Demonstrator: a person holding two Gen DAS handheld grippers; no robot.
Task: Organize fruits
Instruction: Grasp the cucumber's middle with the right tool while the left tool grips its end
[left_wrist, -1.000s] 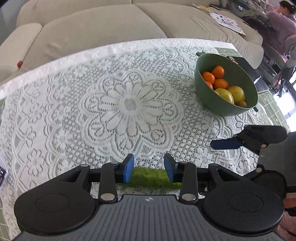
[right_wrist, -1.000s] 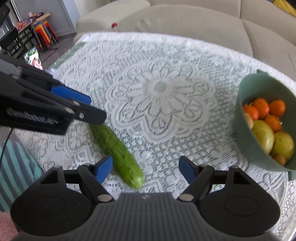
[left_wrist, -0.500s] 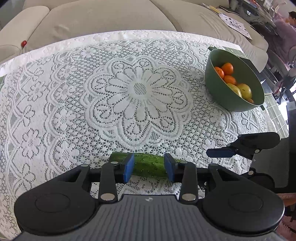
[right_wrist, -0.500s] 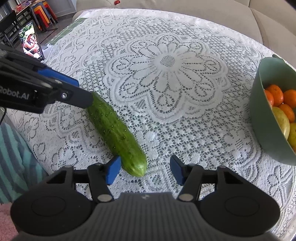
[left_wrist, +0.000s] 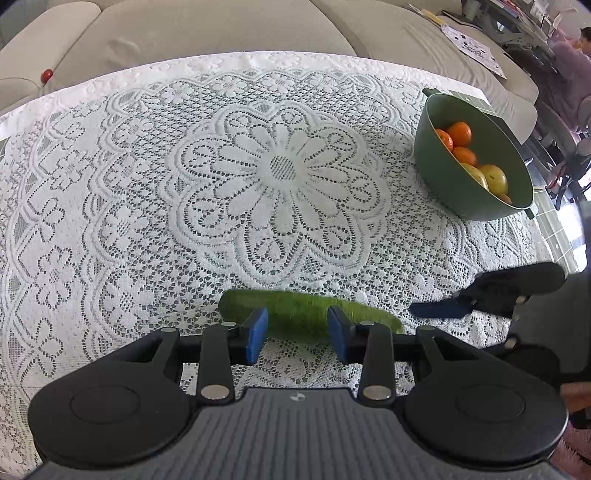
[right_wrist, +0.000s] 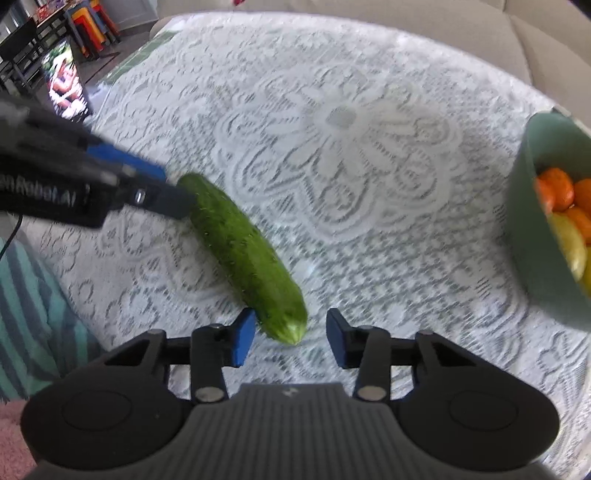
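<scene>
A green cucumber lies on the lace-covered table. In the left wrist view it runs crosswise just beyond my left gripper, whose jaws stand partly apart with only lace between them. In the right wrist view the left gripper reaches the cucumber's far end. My right gripper is closing, with the cucumber's near tip showing between its jaws and a gap still beside the right pad. The right gripper shows at the right. A green bowl holds oranges and yellow fruits.
A beige sofa runs behind the table, with a small red ball on it. A person sits far right. A striped cloth and a lit screen are left of the table edge.
The right gripper's jaws have narrowed around the cucumber's near tip. In the left wrist view more of the cucumber now shows beyond the fingertips. The left jaws keep the same gap.
</scene>
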